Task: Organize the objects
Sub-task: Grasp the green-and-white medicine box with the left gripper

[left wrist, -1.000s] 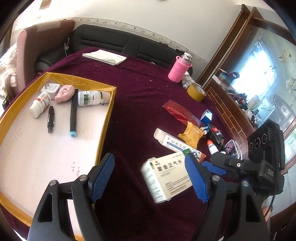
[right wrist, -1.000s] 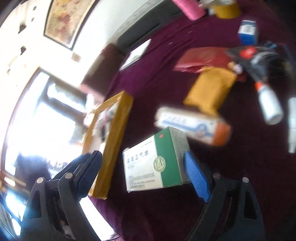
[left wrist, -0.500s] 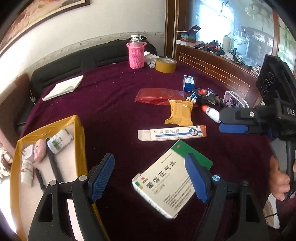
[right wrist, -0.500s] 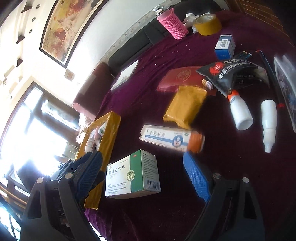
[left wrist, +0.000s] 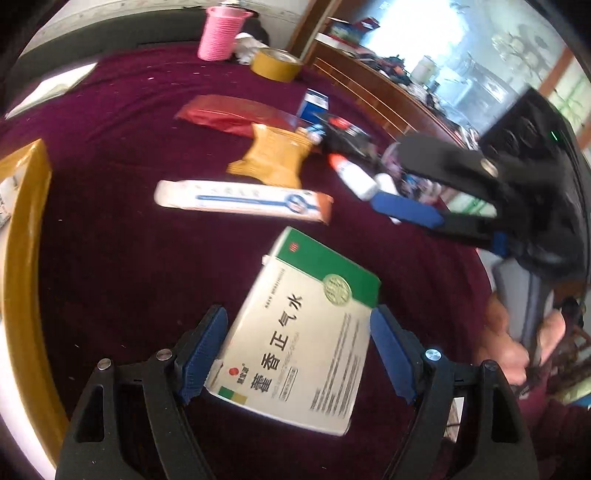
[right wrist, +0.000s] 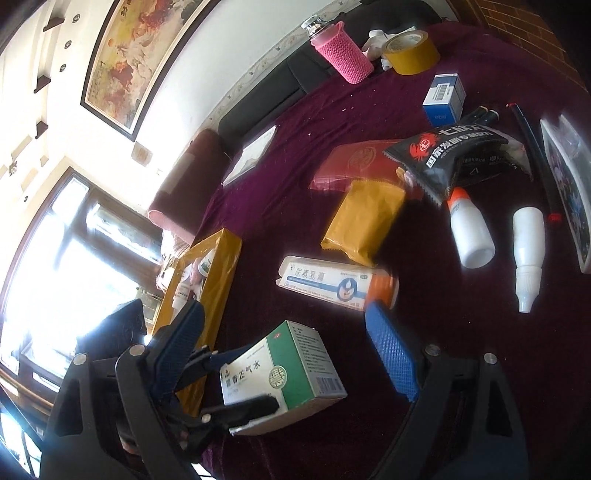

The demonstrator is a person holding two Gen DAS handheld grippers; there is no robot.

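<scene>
A white and green medicine box (left wrist: pixel 299 328) lies on the purple tablecloth, between the open blue fingers of my left gripper (left wrist: pixel 297 354); the left pad is near its edge, the right pad at its corner. In the right wrist view the same box (right wrist: pixel 280 365) has the left gripper's fingers (right wrist: pixel 236 410) around it. My right gripper (right wrist: pixel 288 350) is open and empty, above the table next to the box; it also shows in the left wrist view (left wrist: pixel 410 210).
A yellow-rimmed tray (left wrist: pixel 22 236) with small items stands on the left. A long ointment box (left wrist: pixel 240 201), yellow packet (left wrist: pixel 273 158), red pouch (left wrist: pixel 229 116), black snack bag (right wrist: pixel 454 155), white bottles (right wrist: pixel 469 232), blue box (right wrist: pixel 443 96), tape roll (left wrist: pixel 277 64) and pink bottle (left wrist: pixel 218 33) lie beyond.
My left gripper has moved forward and down so its fingers now straddle the medicine box. The right gripper stays open and has drawn back from the box.
</scene>
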